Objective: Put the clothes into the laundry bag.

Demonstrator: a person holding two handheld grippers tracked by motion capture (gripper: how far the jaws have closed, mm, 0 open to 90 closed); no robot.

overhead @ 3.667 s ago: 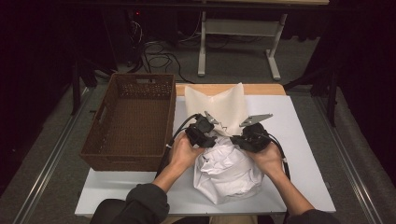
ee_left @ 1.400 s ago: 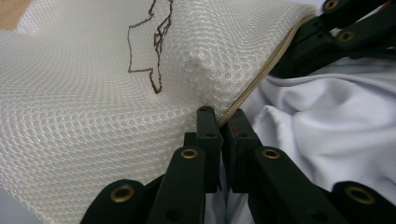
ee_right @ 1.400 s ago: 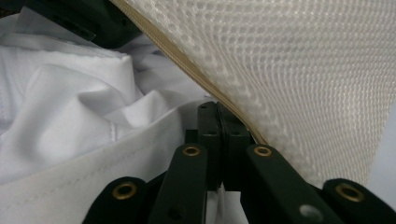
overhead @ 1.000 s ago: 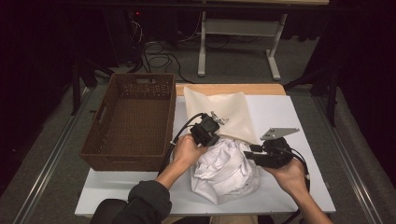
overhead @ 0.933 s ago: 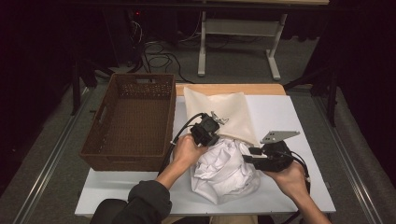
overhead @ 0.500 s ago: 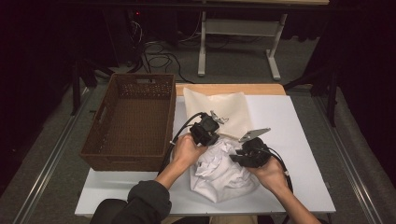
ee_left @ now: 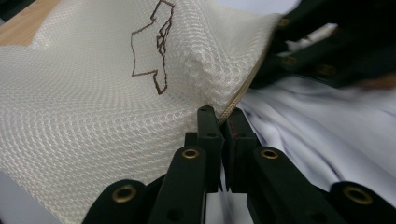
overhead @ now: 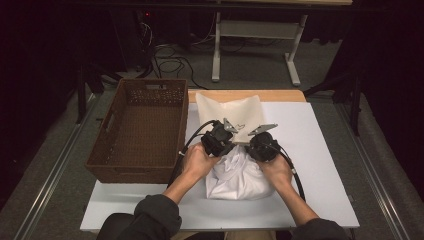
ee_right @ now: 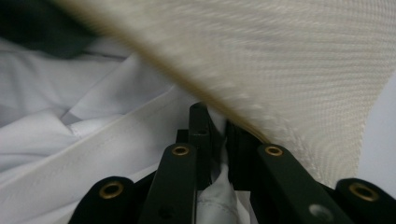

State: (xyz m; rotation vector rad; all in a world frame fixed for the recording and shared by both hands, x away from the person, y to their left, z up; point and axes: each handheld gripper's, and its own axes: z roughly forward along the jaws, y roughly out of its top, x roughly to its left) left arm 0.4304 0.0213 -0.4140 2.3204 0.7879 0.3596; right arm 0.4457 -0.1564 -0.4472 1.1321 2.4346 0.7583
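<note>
Both forearms come in from the counter's near edge, hands meeting over the middle of the counter, slightly toward the near edge. Left tongs (overhead: 223, 136) sit in the left hand (overhead: 198, 161), pointing away from the person and a bit inward; jaws pressed together, pinching the zipper-side edge of the mesh bag (ee_left: 107, 98), as seen in the left gripper view. Right tongs (overhead: 255, 142) in the right hand (overhead: 276, 169) are angled in toward the left tongs, the two gripper bodies just beside each other. Their jaws have just been closing; in the right gripper view they stand nearly together with a fold of the white garment (ee_right: 212, 198) pinched between them, and the bag's edge lies right over the tips. The bag is cream, fine mesh, with a brown outline stitched on it and a tan seam along the opening; it lies flat from the tongs toward the counter's far edge. The garment is a crumpled white bundle with a flat stitched band, sitting between the two hands, its far part at the bag's opening. Brown wicker basket (overhead: 140, 127) stands at the counter's left edge, apart from the hands.
</note>
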